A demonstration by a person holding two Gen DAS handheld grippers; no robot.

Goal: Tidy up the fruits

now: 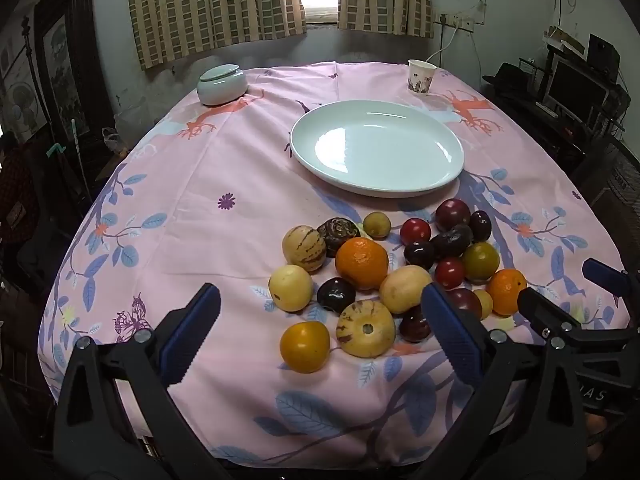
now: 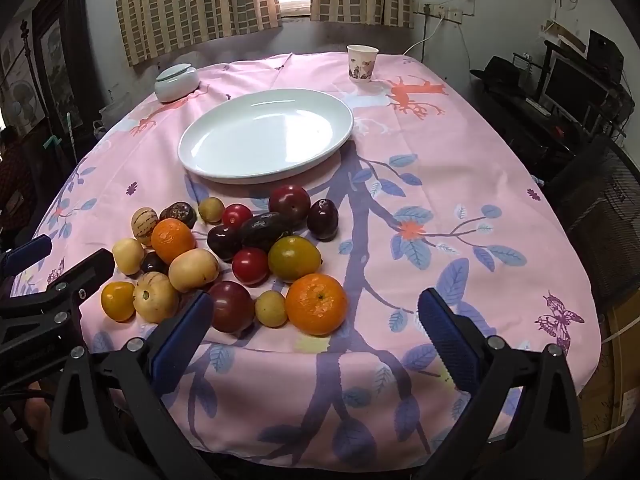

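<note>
A pile of several fruits lies on the pink cloth near the front edge: an orange [image 1: 361,262] [image 2: 173,239], a second orange [image 1: 505,291] [image 2: 317,309], striped melons [image 1: 365,328], dark plums [image 2: 289,202] and red tomatoes [image 2: 250,265]. An empty white oval plate [image 1: 320,160] [image 2: 200,160] stands behind the pile. My left gripper [image 1: 320,322] is open and empty, just in front of the pile. My right gripper [image 2: 316,330] is open and empty, near the second orange. The right gripper also shows in the left wrist view [image 1: 568,292].
A pale lidded jar [image 1: 222,84] [image 2: 177,80] stands at the back left and a paper cup [image 1: 421,77] [image 2: 362,62] at the back right. Curtains and a window are behind. Dark shelving with a monitor [image 1: 576,88] stands right of the table.
</note>
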